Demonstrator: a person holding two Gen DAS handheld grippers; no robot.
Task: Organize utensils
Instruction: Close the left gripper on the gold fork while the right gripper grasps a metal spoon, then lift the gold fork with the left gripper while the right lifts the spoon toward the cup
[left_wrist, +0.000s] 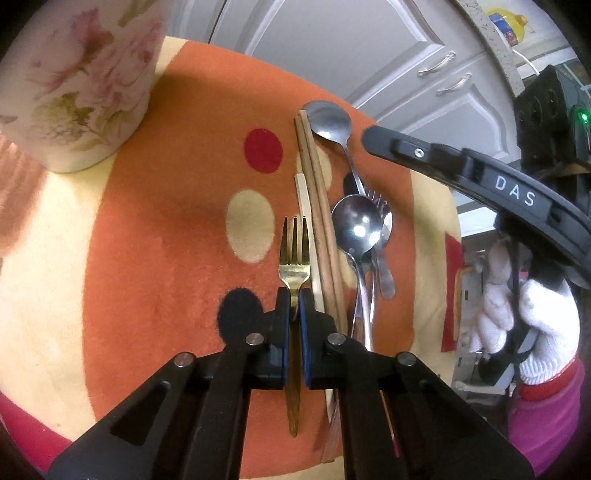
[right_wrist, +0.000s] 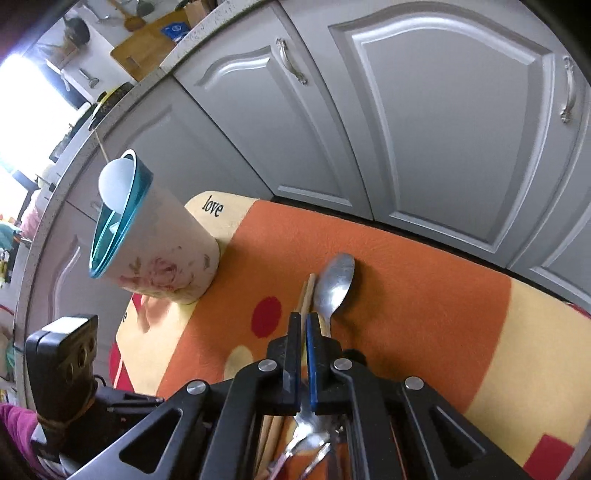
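1. Where your left hand-held gripper (left_wrist: 294, 295) sits nearest the lens, its blue pads are clamped on the neck of the gold fork (left_wrist: 294, 254); the tines point away from you and the handle runs back under the jaws.
2. Your right hand-held gripper (right_wrist: 303, 325) has its jaws drawn almost together over the steel spoon's (right_wrist: 334, 286) handle; whether the pads actually pinch it you cannot tell.
3. Just right of the fork: one pale chopstick (left_wrist: 306, 236), then a brown wooden pair (left_wrist: 317, 206), all lying parallel to the fork.
4. Right of the chopsticks: a heap of steel spoons and a fork (left_wrist: 364, 236), overlapping.
5. Beyond the heap: the steel spoon's bowl, touching the tips of the brown chopsticks.
6. Underneath everything: an orange and cream mat (left_wrist: 147, 240) with red, cream and black ovals.
7. Far left on the mat: a floral utensil holder (right_wrist: 166, 254) with a teal rim, holding a white spoon (right_wrist: 114, 181).
8. Behind: grey cabinet doors (right_wrist: 443, 129).
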